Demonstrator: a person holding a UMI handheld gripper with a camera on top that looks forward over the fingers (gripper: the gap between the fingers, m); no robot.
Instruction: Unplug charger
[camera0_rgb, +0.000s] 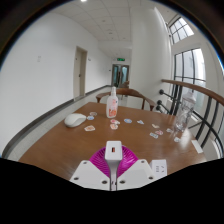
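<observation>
A small white charger block (114, 150) with a dark slot on its face stands upright between my two magenta pads (99, 158). My gripper (114, 161) is shut on it, both pads pressing its sides. It is held above the near edge of the wooden table (60, 140). No socket or cable shows in this view.
Beyond the fingers on the table are a pink-and-white bottle (112, 103), a white rounded object (75, 120) to the left, several small flat items (128, 124) in the middle and clear glassware (182, 126) to the right. Chairs and a railing stand behind.
</observation>
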